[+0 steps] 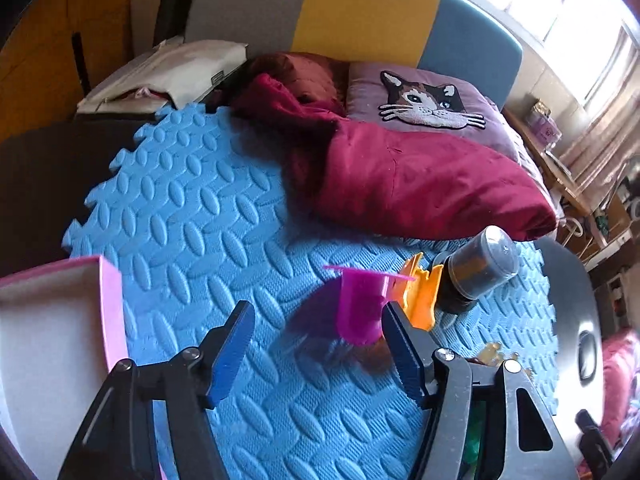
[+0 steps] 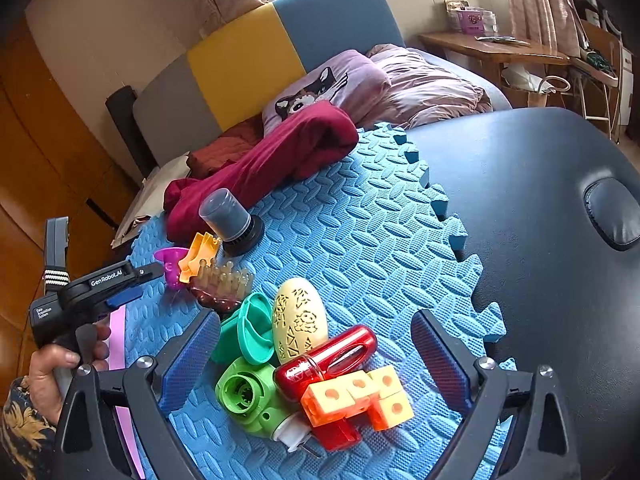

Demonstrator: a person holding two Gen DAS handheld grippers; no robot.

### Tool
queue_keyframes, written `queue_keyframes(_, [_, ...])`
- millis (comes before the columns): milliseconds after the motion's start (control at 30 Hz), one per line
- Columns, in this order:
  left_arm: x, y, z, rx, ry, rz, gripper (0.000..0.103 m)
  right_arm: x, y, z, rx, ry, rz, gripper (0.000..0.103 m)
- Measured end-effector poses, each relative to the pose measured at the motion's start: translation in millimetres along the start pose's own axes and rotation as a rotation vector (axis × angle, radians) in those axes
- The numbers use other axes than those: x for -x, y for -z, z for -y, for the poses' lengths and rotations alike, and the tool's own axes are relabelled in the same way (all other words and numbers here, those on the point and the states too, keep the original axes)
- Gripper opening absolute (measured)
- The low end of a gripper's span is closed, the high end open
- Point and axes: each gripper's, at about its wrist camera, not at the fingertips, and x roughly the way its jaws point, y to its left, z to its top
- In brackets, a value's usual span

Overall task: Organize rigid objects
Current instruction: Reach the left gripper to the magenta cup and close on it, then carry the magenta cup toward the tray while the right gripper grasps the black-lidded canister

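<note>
The left hand-held gripper hangs over the blue foam mat, tilted steeply down, its two blue-padded fingers standing partly apart with bare mat between them. Nothing is pinched. The magenta flanged cup stands just ahead of it and off toward its right finger, close to that pad though I cannot tell whether they touch. Right behind the cup leans an orange plastic piece, and beyond that a dark jar with a clear lid lies tipped against the orange piece. To the gripper's left sits a pink-edged box, its rim near the left finger. A crimson quilt is bunched at the far edge of the mat.

From the other side, a hand in a patterned sleeve grips the handle of that left tool.

The right hand-held gripper is spread wide and empty, poised above a heap of toys that lies between and just in front of its fingers: a green round-mouthed part, a red capsule-shaped piece, a cluster of yellow and orange cubes, a cream perforated egg and a teal scoop. Farther ahead, toward the left tool, sits a brown base with pale pegs. Off to its right the mat ends at a dark padded table.
</note>
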Motion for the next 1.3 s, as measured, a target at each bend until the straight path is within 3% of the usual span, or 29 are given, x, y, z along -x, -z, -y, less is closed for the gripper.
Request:
queue_keyframes(100, [-10.6,-5.3,5.7,-0.021,0.036,-0.026,0.058,-0.5,0.4,-0.5,0.006,0.004,-0.001,0.098])
queue_keyframes(200, [-18.3,-8.7,14.4,-0.065,0.018,-0.012,0.054,-2.4,1.1,-1.8,0.013,0.009,-0.006,0.097])
queue_keyframes(267, [-29.0,-10.5,16.1,-0.077,0.014,-0.033,0.034,-3.3,1.0,-3.1,0.02,0.011,-0.008,0.093])
queue_keyframes(300, [-33.8,-10.6,14.5,-0.075,0.015,-0.045,0.033,-3.9,1.4,-4.0,0.026,0.013,-0.01,0.092])
queue_keyframes(367, [-34.6,-9.6,13.6,-0.091,0.027,-0.022,0.032,-4.7,2.1,-5.7,0.039,0.02,-0.01,0.09])
queue_keyframes(600, [-13.8,4.6,4.5,-0.1,0.021,-0.003,0.032,-3.6,1.3,-3.6,0.036,0.015,-0.01,0.07])
queue_keyframes(1033, [91.1,66.3,-7.1,-0.197,0.059,0.09,0.032,-4.8,5.0,-7.8,0.053,0.003,-0.024,0.068])
queue_keyframes(1300, [147.0,107.9,-61.6,-0.14,0.048,0.153,0.032,-7.7,8.2,-36.0,0.147,-0.032,-0.035,0.068])
